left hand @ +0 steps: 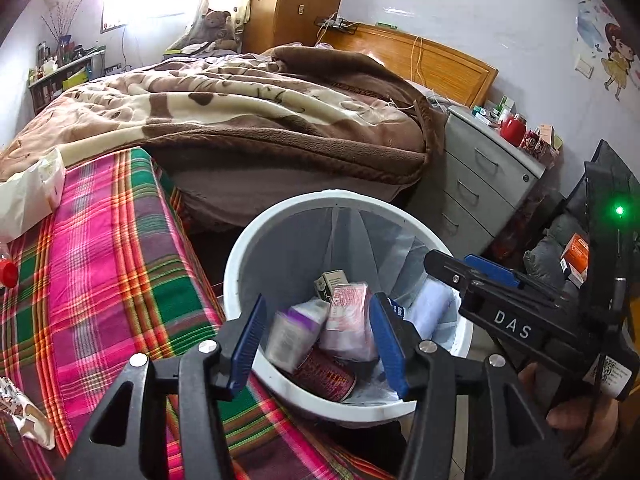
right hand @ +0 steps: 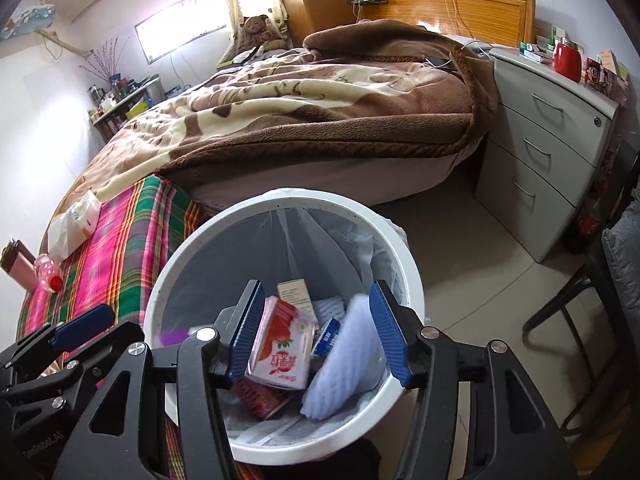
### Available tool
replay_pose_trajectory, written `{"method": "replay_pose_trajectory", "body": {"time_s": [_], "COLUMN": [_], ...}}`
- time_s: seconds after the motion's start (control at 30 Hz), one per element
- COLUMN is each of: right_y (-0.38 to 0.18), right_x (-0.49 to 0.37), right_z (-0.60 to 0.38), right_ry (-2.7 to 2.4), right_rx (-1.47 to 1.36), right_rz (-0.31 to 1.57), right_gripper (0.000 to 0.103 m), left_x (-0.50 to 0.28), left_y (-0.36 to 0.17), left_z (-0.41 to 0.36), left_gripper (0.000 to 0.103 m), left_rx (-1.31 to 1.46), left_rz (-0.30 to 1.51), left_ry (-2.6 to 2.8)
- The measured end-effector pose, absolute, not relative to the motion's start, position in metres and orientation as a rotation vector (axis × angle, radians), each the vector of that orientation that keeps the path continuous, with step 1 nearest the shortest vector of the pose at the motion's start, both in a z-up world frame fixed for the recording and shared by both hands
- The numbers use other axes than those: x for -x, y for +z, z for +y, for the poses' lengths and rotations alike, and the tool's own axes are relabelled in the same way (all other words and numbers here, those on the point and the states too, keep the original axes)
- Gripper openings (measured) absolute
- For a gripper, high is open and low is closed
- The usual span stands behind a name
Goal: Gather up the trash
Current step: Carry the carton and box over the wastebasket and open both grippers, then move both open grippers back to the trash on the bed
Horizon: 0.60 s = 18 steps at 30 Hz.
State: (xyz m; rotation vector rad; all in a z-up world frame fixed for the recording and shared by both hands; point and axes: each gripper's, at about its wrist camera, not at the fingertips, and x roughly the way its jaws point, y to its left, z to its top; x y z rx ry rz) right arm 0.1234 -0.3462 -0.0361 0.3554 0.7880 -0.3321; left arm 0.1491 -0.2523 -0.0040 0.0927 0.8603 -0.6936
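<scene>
Both claws are held spread above the white bin (right hand: pixel 404 264), nothing pinched: the left claw (left hand: pixel 318 346) over a blurred purple-white carton (left hand: pixel 294 330), the right claw (right hand: pixel 316 334) over a red-white packet (right hand: pixel 284 350). The plaid-covered bed edge (left hand: pixel 120 264) is touched by the rim; open floor (right hand: pixel 472 236) is seen towards the grey drawers (right hand: pixel 544 168).
</scene>
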Motion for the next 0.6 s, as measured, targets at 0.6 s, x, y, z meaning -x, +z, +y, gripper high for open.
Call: {"method": "replay_pose_trajectory", "body": {"time_s": [0.6], "right_y": [-0.021], "right_x": [-0.13], "right_z": [-0.303], "right_ry": [-0.22], "right_rx": [-0.334], "right_rz": [0.714], "right_gripper": [0.056], "left_x": [-0.146], "left_y": [0.013], "left_z": [-0.18], "left_gripper": [0.06], "left_rx": [-0.024], "left_rz": [0.784], "left_ry": [-0.614]}}
